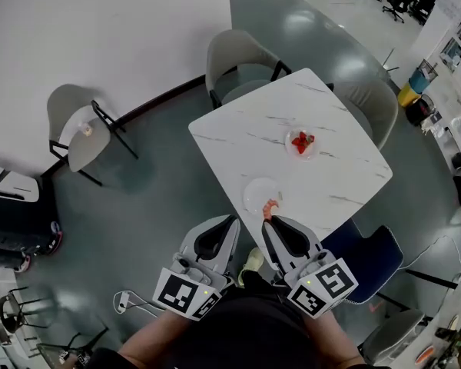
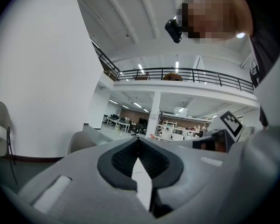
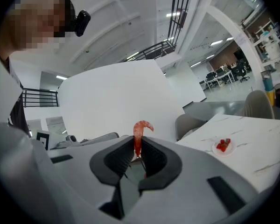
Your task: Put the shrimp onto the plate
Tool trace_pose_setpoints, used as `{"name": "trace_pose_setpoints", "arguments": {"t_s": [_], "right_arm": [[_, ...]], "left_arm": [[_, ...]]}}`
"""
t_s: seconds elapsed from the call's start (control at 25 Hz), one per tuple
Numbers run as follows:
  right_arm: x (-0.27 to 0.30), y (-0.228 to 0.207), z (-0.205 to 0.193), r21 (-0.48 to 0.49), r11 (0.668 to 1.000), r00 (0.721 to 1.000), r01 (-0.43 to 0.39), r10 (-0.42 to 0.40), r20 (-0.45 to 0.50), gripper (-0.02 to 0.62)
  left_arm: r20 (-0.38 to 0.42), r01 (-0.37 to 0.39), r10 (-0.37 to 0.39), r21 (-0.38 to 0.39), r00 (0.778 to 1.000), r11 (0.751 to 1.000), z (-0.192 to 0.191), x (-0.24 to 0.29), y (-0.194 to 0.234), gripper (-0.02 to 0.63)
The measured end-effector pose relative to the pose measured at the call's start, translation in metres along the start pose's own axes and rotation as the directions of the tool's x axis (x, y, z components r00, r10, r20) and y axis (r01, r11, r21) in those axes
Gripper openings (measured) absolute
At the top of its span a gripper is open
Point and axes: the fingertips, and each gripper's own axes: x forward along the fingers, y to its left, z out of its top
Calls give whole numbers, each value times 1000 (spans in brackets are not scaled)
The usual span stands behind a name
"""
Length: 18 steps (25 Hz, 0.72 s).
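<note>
My right gripper [image 1: 266, 221] is shut on an orange-red shrimp [image 1: 270, 206], which sticks up from the jaw tips at the near rim of an empty white plate [image 1: 260, 193]. In the right gripper view the curled shrimp [image 3: 141, 130] stands pinched between the dark pads of the right gripper [image 3: 138, 144]. Farther back on the white marble table [image 1: 338, 183] is a small dish of red shrimp [image 1: 301, 142], which also shows in the right gripper view as the small dish [image 3: 224, 146]. My left gripper [image 1: 233, 220] is off the table's near edge, shut and holding nothing; in its own view the left gripper [image 2: 138, 143] has its pads together.
Grey chairs [image 1: 240, 60] stand at the table's far side and another grey chair [image 1: 375, 106] at its right. A blue chair [image 1: 371, 258] sits at the near right corner. A side chair [image 1: 83, 133] stands by the wall, and a white cable [image 1: 129, 302] lies on the floor.
</note>
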Motion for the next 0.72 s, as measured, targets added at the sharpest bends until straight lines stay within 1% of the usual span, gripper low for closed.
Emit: {"name": "trace_pose_setpoints", "arguments": {"t_s": [0.16,0.28,0.4,0.52,0.6,0.72], "right_arm": [[19,-21,-2,18,1000,1000,20,-20,-23,48],[31,-37,-5,27,998,998,54,-53,-33,48],[40,-56,-13,39,993,993,112,-111,-45,48],[49,-71,-23,53,983,983,176,-173,-59,48],[56,-83,-32,71,973,975,218,-214,-66,48],[66,-101,-53,112,954,959,277,-268,-89,48]], "left_arm": [[-13,12,-12,-10,1000,1000,-4,23,16,9],[-19,33,-33,-22,999,999,-7,40,29,8],[-39,68,-70,-31,997,997,-14,55,41,9],[-62,119,-119,-7,991,993,-21,70,51,9],[-73,157,-156,7,985,988,-28,82,56,8],[-97,200,-200,0,975,980,-45,97,66,9]]}}
